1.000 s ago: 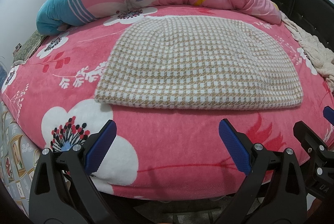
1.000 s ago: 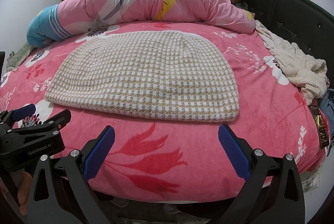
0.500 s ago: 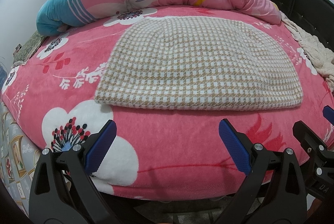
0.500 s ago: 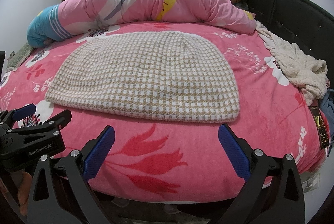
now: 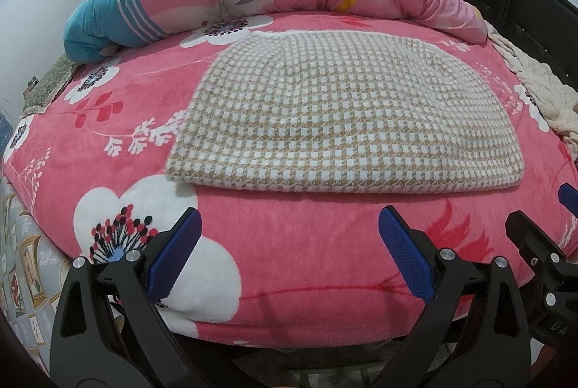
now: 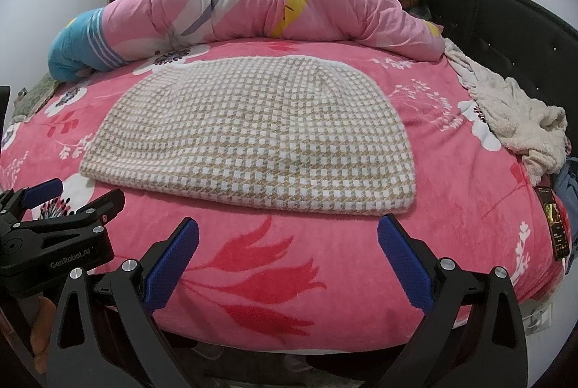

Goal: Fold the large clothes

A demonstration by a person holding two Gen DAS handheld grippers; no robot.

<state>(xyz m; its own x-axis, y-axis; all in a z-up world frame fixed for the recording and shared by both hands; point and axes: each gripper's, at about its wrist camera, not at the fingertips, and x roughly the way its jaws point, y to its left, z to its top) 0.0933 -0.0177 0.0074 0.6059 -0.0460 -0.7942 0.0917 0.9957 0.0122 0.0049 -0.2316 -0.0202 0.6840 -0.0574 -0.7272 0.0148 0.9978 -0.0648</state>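
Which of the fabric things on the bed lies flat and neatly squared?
The beige checked garment, spread flat mid-bed. The pink quilt is heaped along the far side, and the cream fleece is crumpled by the headboard.

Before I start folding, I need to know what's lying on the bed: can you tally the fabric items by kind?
Checked knit garment: 1
Pink quilt: 1
Cream fleece blanket: 1
Total: 3, all on the pink floral bedspread

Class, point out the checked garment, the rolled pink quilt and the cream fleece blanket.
checked garment (image 6: pixel 253 135), right wrist view, middle of its top face
rolled pink quilt (image 6: pixel 253 8), right wrist view, its middle
cream fleece blanket (image 6: pixel 520 120), right wrist view, crumpled middle
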